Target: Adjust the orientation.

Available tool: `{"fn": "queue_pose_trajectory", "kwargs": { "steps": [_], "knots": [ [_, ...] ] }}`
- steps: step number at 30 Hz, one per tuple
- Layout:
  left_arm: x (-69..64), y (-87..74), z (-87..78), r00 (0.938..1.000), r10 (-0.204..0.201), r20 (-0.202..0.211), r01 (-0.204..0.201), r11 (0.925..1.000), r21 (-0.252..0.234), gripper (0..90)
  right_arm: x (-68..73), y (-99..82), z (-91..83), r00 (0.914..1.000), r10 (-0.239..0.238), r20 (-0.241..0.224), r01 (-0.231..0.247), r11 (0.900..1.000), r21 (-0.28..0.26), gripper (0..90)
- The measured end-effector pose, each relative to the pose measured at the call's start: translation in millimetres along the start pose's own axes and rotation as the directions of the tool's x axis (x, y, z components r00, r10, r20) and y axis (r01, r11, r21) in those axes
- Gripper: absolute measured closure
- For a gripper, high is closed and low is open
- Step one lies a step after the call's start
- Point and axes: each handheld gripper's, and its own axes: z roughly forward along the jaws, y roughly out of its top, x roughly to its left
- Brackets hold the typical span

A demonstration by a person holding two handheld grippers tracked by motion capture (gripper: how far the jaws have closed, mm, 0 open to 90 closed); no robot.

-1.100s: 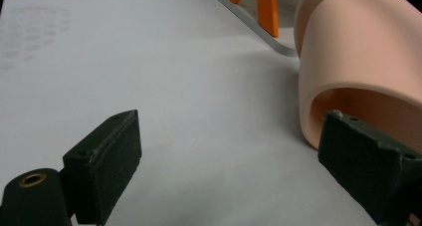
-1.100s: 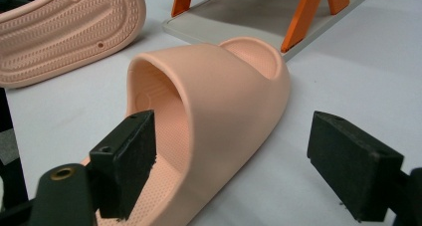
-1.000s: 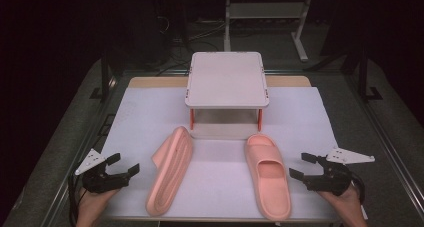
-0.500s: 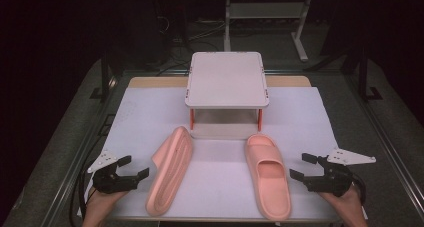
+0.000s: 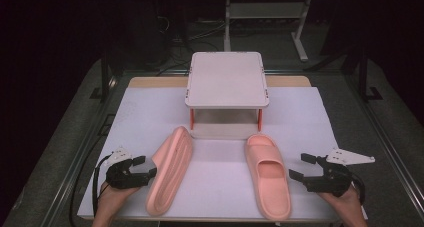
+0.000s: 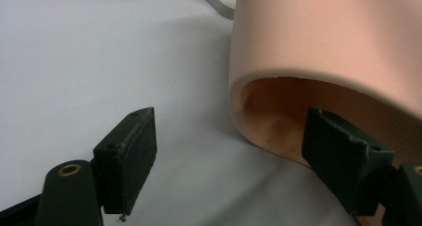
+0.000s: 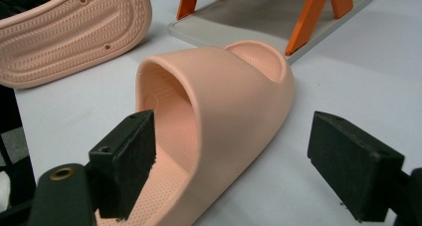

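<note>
**Grab of the left slipper about to happen**

Slippers, two pink ones, lie on the white-covered table (image 5: 320, 117) in front of a small two-tier rack (image 5: 226, 82). Left slipper (image 5: 170, 169) is tipped on its side, sole facing out; right slipper (image 5: 267, 174) sits upright.

Left hand-held gripper (image 5: 142, 168) is right at the tipped slipper's edge. Its jaws have just been closing, but pads aren't pressing yet; in the left gripper view one pad sits inside the strap opening, the other outside on the sheet. Right hand-held gripper (image 5: 304, 168) waits just beside its slipper, jaws wide, holding nothing.

Step in hand, imo: getting a grip on the left slipper. Next: nudge fwd so the strap wall sits between the pads, squeeze, then lift.
</note>
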Motion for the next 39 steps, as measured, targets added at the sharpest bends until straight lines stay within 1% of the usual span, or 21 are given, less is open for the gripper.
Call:
{"fn": "queue_pose_trajectory", "kwargs": {
  "steps": [4,7,12,21,34,39],
  "knots": [
    [0.7,1.3,3.6,0.9999,-0.010,0.007,0.010,0.9999,0.002,21.9,0.8,0.4,0.0,1.0000,-0.004,-0.006,0.004,1.0000,-0.003,18.6],
    [-1.3,4.4,5.9,0.9998,-0.015,0.013,0.015,0.9998,-0.011,22.1,1.2,0.6,1.0,0.9999,-0.006,-0.008,0.006,1.0000,0.000,18.5],
    [-2.8,7.1,7.2,0.9999,-0.010,0.013,0.010,0.9998,-0.017,22.1,1.6,0.7,2.0,0.9999,-0.009,-0.010,0.009,0.9999,0.005,18.5],
    [-5.9,9.0,9.6,0.9998,-0.010,0.017,0.011,0.9998,-0.016,22.3,1.3,0.6,2.6,0.9999,-0.007,-0.011,0.007,1.0000,0.005,18.6],
    [-14.3,13.2,12.5,0.9993,0.002,0.038,-0.001,0.9997,-0.023,22.6,1.3,1.0,2.6,0.9999,-0.008,-0.011,0.008,1.0000,0.003,18.6],
    [-18.0,14.6,14.5,0.9989,0.017,0.042,-0.017,0.9997,-0.016,22.5,1.0,0.8,2.0,0.9999,-0.004,-0.010,0.004,1.0000,-0.001,18.5]
  ]
}}
